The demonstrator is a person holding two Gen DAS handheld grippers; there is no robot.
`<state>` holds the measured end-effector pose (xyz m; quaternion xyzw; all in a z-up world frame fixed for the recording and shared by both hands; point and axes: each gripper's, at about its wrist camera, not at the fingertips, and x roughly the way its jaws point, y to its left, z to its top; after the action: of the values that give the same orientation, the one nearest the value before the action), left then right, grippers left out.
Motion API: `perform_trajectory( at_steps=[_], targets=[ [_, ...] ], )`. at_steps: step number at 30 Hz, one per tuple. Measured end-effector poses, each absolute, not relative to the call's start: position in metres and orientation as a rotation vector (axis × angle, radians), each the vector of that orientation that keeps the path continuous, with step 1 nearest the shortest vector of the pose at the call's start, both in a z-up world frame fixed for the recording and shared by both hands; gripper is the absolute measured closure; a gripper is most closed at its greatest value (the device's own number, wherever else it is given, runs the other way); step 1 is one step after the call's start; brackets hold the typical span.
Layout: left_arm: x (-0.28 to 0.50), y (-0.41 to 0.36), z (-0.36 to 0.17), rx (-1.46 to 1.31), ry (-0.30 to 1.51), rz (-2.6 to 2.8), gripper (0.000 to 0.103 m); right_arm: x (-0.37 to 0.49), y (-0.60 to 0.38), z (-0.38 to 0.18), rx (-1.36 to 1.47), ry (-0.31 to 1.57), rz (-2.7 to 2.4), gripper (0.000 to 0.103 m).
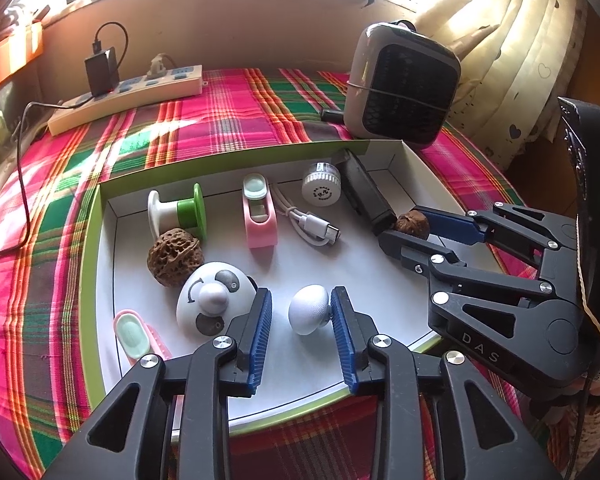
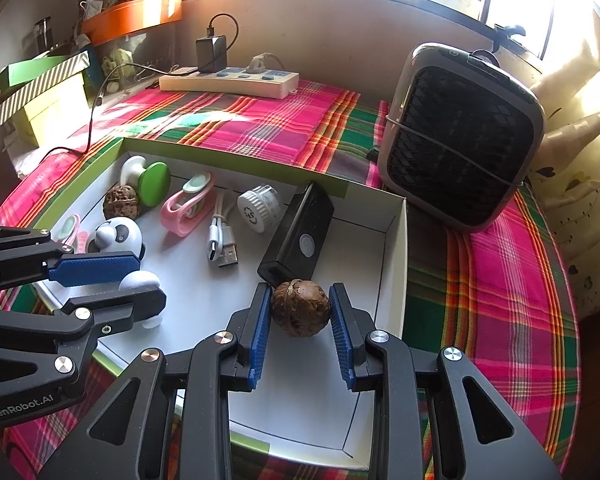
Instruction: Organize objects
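We hold two tongs over the shallow white cardboard box with green rim, which sits on a pink and green plaid cloth. Nearly everything already lies inside the box: a rough brown walnut by its left wall, a white and green plastic spool behind that, a pink plastic clip with a pale green pad, a white USB cable, a small white ribbed cap and a black rectangular device toward the far right corner, plus a white panda-faced round gadget and a second pink clip at the front left.

Our left tongs straddle a smooth white egg-shaped knob on the box floor; the right pad touches it, the left pad stands clear, so the hold is loose and partly open. Our right tongs grip a smooth brown round nut just in front of the black device, both pads against it.

We judge the sorting close to finished: both last pieces are at the box floor and await release.
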<state>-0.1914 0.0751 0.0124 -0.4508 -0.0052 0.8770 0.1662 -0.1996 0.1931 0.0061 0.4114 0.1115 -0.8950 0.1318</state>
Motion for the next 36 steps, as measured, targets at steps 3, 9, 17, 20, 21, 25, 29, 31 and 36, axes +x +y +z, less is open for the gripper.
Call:
perform_trajectory(
  at_steps=[3, 9, 17, 20, 21, 25, 29, 31, 36],
  targets=[
    [-0.189, 0.074, 0.014, -1.277, -0.013, 2.500, 0.072, -0.199, 0.194, 0.007, 1.192, 0.310, -2.602, 0.069],
    [-0.183, 0.075, 0.018, -1.274, -0.004, 2.508, 0.071, -0.193, 0.195, 0.011, 1.182, 0.281, -2.613, 0.061],
    [-0.169, 0.072, 0.029, -1.238, -0.008, 2.528, 0.071, -0.179, 0.199, 0.020, 1.165, 0.242, -2.644, 0.061],
    [-0.161, 0.070, 0.033, -1.233, -0.011, 2.555, 0.071, -0.171, 0.200, 0.025, 1.150, 0.217, -2.653, 0.061],
    [-0.158, 0.068, 0.034, -1.230, -0.016, 2.568, 0.071, -0.169, 0.201, 0.026, 1.148, 0.207, -2.656, 0.061],
    [-0.145, 0.063, 0.040, -1.210, -0.029, 2.601, 0.071, -0.156, 0.199, 0.030, 1.139, 0.170, -2.662, 0.061],
    [-0.133, 0.056, 0.046, -1.198, -0.049, 2.635, 0.071, -0.139, 0.198, 0.035, 1.126, 0.123, -2.661, 0.061],
    [-0.125, 0.053, 0.048, -1.187, -0.044, 2.657, 0.071, -0.131, 0.196, 0.036, 1.119, 0.112, -2.661, 0.061],
    [-0.110, 0.051, 0.048, -1.178, -0.026, 2.661, 0.071, -0.116, 0.191, 0.036, 1.112, 0.098, -2.653, 0.061]
  ],
)
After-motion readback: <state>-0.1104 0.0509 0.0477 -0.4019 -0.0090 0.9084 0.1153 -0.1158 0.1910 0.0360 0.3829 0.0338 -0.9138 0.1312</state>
